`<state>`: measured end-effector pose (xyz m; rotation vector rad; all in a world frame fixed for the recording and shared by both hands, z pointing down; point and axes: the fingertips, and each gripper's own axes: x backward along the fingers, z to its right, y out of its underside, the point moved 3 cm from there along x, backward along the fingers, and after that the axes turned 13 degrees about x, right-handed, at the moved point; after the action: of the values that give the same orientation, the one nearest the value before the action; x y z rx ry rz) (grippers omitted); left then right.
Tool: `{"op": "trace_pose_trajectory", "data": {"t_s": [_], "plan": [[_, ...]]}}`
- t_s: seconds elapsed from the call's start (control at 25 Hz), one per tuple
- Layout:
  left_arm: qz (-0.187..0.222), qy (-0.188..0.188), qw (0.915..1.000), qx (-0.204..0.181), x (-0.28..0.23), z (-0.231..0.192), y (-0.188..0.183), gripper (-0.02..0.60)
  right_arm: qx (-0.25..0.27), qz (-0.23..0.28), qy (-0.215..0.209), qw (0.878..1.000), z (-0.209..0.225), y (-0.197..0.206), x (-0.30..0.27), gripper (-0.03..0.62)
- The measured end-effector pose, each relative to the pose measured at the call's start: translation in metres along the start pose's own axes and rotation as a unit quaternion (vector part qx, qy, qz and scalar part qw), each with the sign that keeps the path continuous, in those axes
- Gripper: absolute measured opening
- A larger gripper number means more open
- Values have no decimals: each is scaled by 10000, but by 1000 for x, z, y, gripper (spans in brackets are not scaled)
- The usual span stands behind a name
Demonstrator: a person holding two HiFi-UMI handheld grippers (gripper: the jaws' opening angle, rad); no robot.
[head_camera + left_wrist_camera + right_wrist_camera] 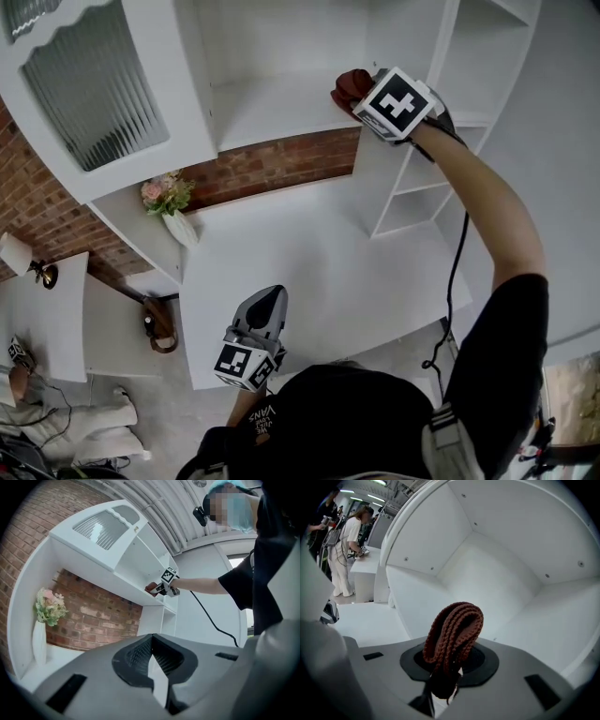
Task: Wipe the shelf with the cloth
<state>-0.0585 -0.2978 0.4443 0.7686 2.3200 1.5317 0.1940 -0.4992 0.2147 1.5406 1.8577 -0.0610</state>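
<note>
The white shelf [272, 108] unit stands against a brick wall [272, 164], with a white desk [309, 272] below it. The person's right arm [487, 206] reaches up to the shelf's right end, where the right gripper [367, 94] has its jaws clamped on a folded brown cloth [350, 86]; whether the cloth touches the board cannot be told. The left gripper [270, 302] hangs low over the desk, jaws together and empty. A vase [178, 228] of flowers stands at the desk's left.
</note>
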Motion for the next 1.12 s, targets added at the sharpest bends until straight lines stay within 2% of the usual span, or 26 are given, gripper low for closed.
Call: {"op": "trace_pose_trajectory", "data": {"t_s": [0.24, 0.4, 0.68, 0.96, 1.12], "plan": [[-104, 151, 9998, 51, -19, 4, 4, 6, 191, -539, 201, 9982, 12, 40, 2, 95], [-132, 228, 9996, 83, -28, 5, 7, 6, 726, -802, 500, 9929, 19, 49, 5, 95], [-139, 301, 9994, 109, -36, 8, 9, 6, 1285, -1239, 692, 9815, 19, 65, 6, 95], [-127, 310, 9994, 85, -32, 7, 6, 6, 1124, -1245, 747, 9830, 17, 76, 15, 95], [-126, 322, 9994, 26, -29, 6, 2, 6, 881, -1025, 824, 9874, 12, 76, 24, 95]]}}
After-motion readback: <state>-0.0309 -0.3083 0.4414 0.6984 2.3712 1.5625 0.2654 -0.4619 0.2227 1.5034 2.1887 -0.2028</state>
